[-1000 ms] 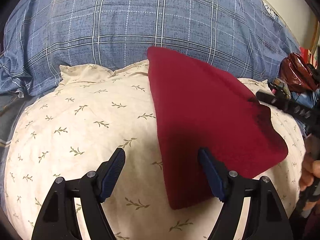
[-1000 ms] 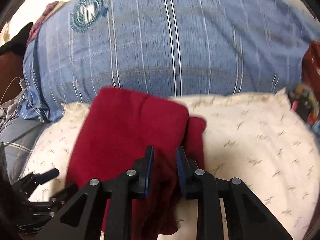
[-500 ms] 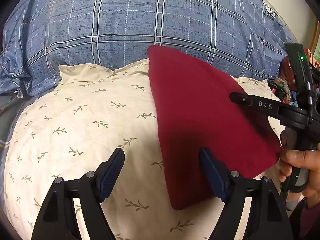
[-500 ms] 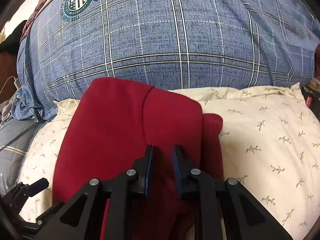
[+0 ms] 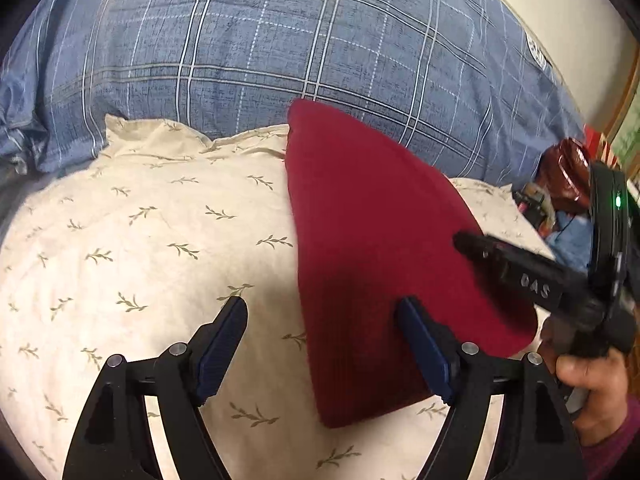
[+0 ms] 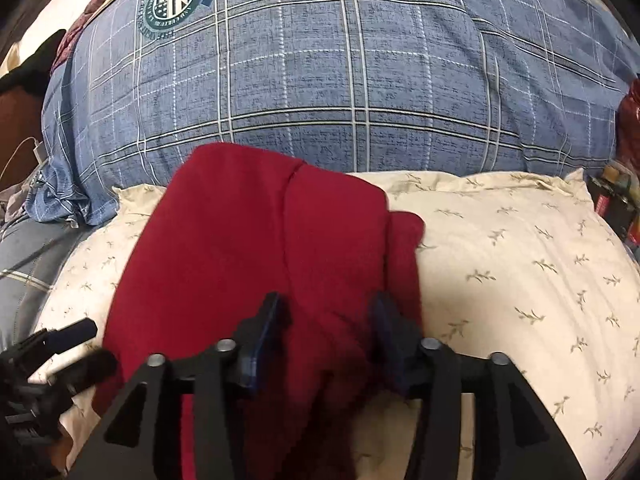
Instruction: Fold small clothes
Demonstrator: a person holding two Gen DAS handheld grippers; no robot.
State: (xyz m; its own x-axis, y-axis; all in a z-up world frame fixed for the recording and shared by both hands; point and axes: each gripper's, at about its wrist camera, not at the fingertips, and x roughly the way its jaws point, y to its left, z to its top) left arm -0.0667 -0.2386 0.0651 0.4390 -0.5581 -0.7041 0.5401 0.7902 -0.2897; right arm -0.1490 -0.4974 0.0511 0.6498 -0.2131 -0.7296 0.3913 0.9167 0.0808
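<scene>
On my left wrist view, my left gripper [image 5: 322,344] sits at the bottom of the frame with its fingers spread wide, gripping nothing; one finger is over the cream pillow [image 5: 132,264] and the other over the near edge of the red garment [image 5: 380,248]. The garment lies folded on the pillow, right of centre, its far tip reaching up onto the blue plaid pillow [image 5: 280,40] behind. At the right edge I see my right gripper [image 5: 472,242] poking in over the cloth, with the hand [image 5: 588,388] holding it at lower right. On the right wrist view, the right gripper [image 6: 326,334] is released too, its blue-padded fingers apart with the garment [image 6: 248,248] lying between and under them; the nearest cloth is dark and blurred, so I cannot tell if the pads touch it. The left gripper [image 6: 68,344] shows at the lower left. A red glossy bag [image 5: 568,176] sits at the right edge.
</scene>
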